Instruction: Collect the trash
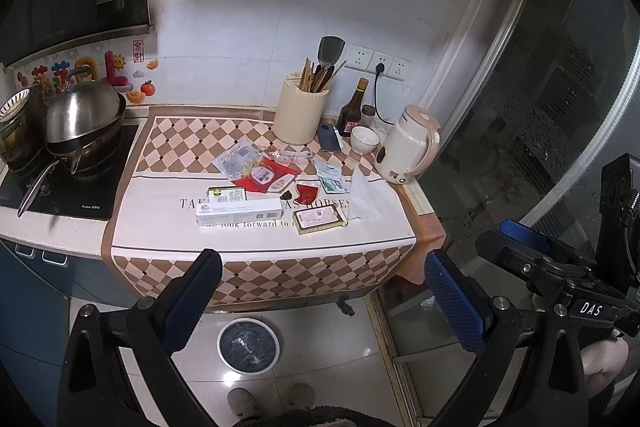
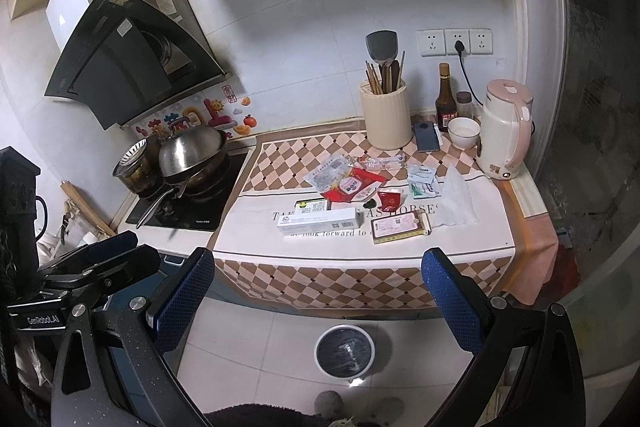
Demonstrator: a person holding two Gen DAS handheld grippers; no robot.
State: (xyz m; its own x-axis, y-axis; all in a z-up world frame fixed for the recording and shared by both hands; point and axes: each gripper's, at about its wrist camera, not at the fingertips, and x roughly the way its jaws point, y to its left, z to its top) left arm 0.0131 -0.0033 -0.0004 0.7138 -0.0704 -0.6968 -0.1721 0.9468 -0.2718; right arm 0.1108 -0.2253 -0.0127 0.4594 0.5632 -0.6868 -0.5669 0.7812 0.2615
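Left wrist view: litter lies across the middle of a checked tablecloth (image 1: 168, 139) on a kitchen counter, with a black-lined waste bin (image 1: 248, 345) on the floor tiles below the cloth's front edge. Largest of the pieces is a long white carton (image 1: 239, 214), which looks light, stiff and probably empty; its narrow sides offer the surest pinch, though a hard squeeze would likely crush it. Beside it, well to the right, a crumpled white tissue (image 1: 362, 197) appears soft and nearly weightless, best taken at a raised fold. A clear printed bag (image 1: 237, 159) and a red wrapper (image 1: 267, 179) overlap behind the carton; both look thin, glossy and likely slippery, so an edge that lifts off the cloth is the place to grip. Nearer the front sits a flat pink-labelled packet (image 1: 319, 219), apparently rigid enough to be nipped at a corner. A small green-and-white box (image 1: 226, 193) touches the carton's far side, and a small red sachet (image 1: 306, 193) lies just beside the wrapper. The left gripper (image 1: 324, 291) hangs short of the counter, jaws spread wide with nothing between them. The right gripper (image 2: 318, 291), seen from its own camera, is likewise spread wide and empty.
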